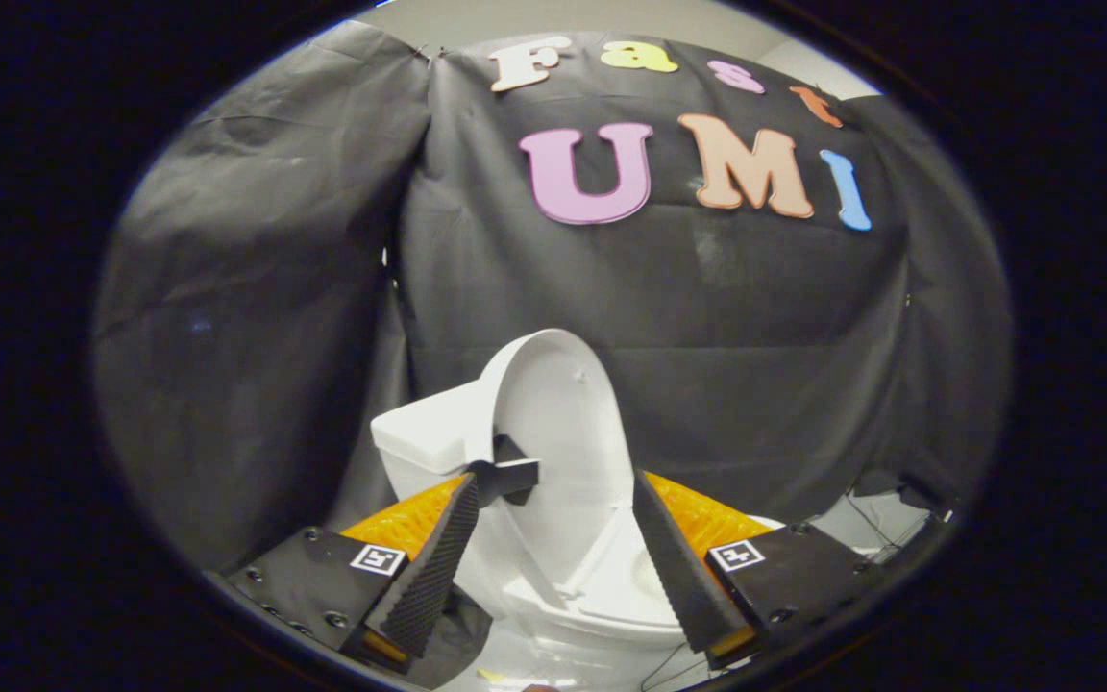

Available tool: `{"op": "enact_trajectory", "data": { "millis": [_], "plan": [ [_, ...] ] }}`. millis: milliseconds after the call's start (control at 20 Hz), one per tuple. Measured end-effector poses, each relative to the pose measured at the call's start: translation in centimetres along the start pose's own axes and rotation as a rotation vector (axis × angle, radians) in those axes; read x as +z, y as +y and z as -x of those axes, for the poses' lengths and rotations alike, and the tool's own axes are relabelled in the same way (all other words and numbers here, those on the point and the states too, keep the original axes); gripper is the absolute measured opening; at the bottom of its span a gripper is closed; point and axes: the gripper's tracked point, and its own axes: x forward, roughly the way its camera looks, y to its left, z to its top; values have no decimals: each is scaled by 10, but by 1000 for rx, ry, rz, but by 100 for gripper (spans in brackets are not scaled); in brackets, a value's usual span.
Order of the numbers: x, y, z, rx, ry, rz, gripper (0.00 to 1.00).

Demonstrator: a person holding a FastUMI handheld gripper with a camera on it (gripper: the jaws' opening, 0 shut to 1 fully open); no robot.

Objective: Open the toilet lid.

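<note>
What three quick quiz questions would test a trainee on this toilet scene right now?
1. True or false: the white plastic toilet lid stands raised.
2. The gripper fingers are: A) open, pressing on nothing; B) shut on the lid.
3. Which white box sits behind the raised lid, against the black cloth wall?

Key: 1 true. 2 A. 3 the white ceramic tank.

The white toilet lid [558,423] stands raised, nearly upright, its smooth oval underside showing, leaning back toward the white tank [424,437] at its nine o'clock. A dark handle piece [505,476] sticks out from its lower edge at seven o'clock. The open seat and bowl [611,586] lie below at six o'clock.
</note>
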Motion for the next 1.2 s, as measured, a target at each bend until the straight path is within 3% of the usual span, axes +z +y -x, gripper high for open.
{"op": "enact_trajectory", "data": {
  "millis": [700, 900, 1200],
  "plan": [
    [25, -163, 80, -130, -37, 16, 100],
    [20, -191, 91, -135, -33, 63, 100],
    [7, -195, 102, -92, -66, 35, 100]
  ]
}}
